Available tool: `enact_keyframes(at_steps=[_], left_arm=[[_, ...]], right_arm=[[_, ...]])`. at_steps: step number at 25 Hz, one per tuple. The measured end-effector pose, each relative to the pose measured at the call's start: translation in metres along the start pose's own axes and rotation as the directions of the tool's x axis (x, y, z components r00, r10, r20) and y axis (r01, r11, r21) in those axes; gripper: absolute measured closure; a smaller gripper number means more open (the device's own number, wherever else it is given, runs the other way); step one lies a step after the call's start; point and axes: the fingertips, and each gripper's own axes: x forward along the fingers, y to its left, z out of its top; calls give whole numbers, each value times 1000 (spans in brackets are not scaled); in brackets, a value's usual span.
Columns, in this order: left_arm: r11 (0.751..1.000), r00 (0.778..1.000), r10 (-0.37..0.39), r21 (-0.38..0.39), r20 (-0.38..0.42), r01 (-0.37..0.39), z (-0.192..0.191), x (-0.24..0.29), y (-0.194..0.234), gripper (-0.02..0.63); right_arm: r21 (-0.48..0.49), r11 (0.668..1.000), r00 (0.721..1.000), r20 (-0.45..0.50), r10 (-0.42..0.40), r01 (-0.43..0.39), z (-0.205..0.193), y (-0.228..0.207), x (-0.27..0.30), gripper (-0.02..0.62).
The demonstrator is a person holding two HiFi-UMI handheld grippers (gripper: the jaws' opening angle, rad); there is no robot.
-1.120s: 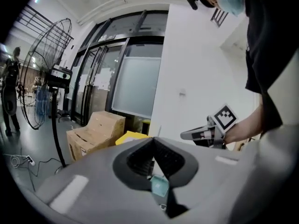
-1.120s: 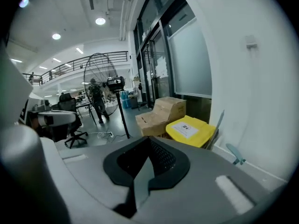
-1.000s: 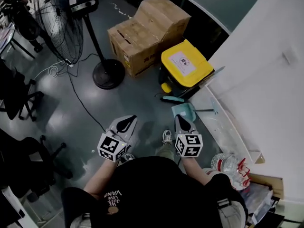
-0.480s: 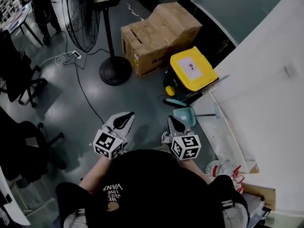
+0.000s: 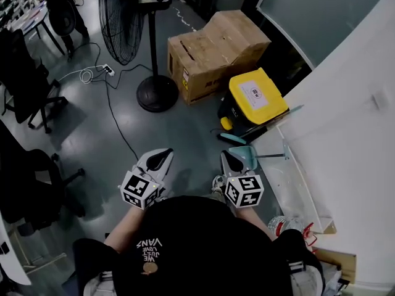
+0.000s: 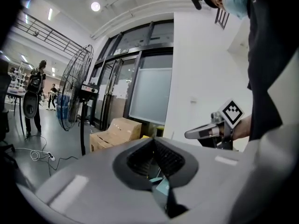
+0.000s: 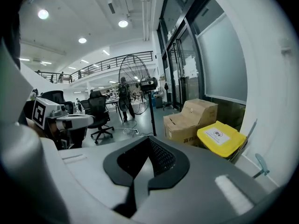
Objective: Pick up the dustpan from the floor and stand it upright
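Observation:
A teal dustpan (image 5: 249, 155) lies flat on the grey floor beside the white wall panel, its thin handle pointing right. A sliver of teal (image 6: 161, 186) shows low between the left jaws in the left gripper view. My right gripper (image 5: 231, 161) hangs shut and empty above the floor, its tip just left of the dustpan in the head view. My left gripper (image 5: 160, 159) is also shut and empty, further left over bare floor. In their own views the left gripper (image 6: 155, 161) and the right gripper (image 7: 148, 158) each show pads pressed together with nothing between them.
A teal brush (image 5: 232, 138) lies just beyond the dustpan. Behind it stand a yellow-lidded bin (image 5: 257, 95) and cardboard boxes (image 5: 216, 45). A pedestal fan (image 5: 157, 93) with a trailing cable stands at the back left, office chairs (image 5: 28, 91) at the left. The white wall panel (image 5: 345, 134) closes the right side.
The floor objects have slid right and down in the head view as the person shifted. Both grippers moved a little with the body and stay shut and empty.

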Motion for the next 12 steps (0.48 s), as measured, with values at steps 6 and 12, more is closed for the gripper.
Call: enact_keyframes(at_steps=[6,12], left_arm=[[1000,1000,25,-11,4,-25,-5,-10,3,552],[999,999,46,-17,16,-46,-10,-12,4,552]], right_arm=[[5,1000,1000,14,7,-7,-1,7,3,594],[25,1000,1000,30,-5,4,-8,3,1,594]])
